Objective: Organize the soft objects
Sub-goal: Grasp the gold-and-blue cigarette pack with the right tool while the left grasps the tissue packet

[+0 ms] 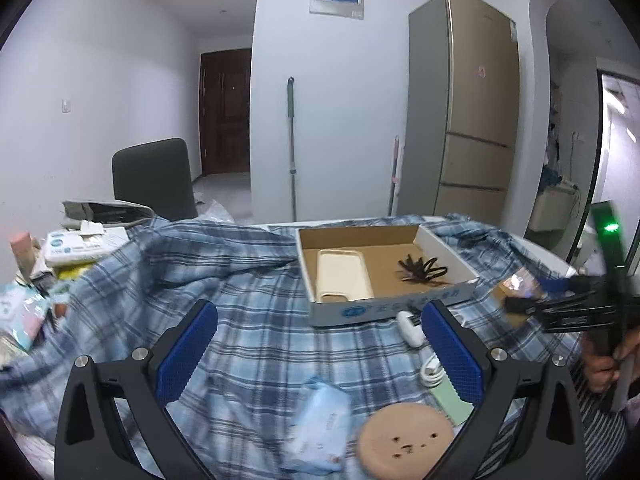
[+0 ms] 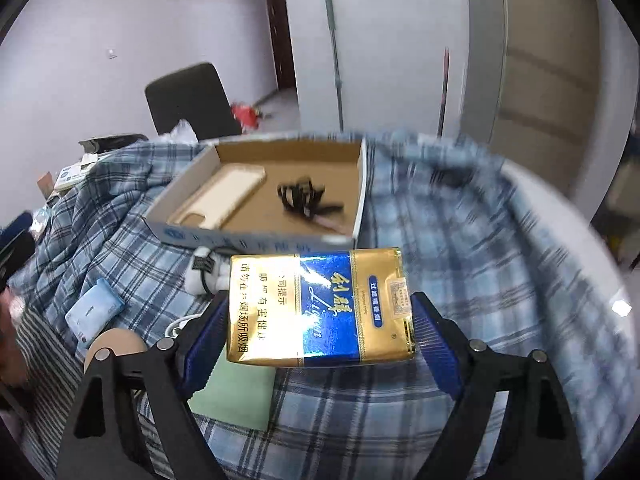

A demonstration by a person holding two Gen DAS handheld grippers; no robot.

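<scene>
My right gripper (image 2: 320,312) is shut on a gold and blue cigarette pack (image 2: 320,304) and holds it above the plaid cloth (image 2: 460,248), in front of the cardboard box (image 2: 256,240). The box (image 1: 360,310) holds a cream phone case (image 1: 342,274) and black hair ties (image 1: 420,270). My left gripper (image 1: 318,320) is open and empty above the cloth (image 1: 248,280), near a blue tissue pack (image 1: 320,424) and a round tan puff (image 1: 404,438). The right gripper (image 1: 520,304) shows at the right edge of the left wrist view.
A white charger with cable (image 1: 416,336) and a green pad (image 1: 452,400) lie in front of the box. Clutter of packets (image 1: 76,248) sits at the table's left. A dark chair (image 1: 154,180), a mop (image 1: 291,148) and a fridge (image 1: 468,120) stand behind.
</scene>
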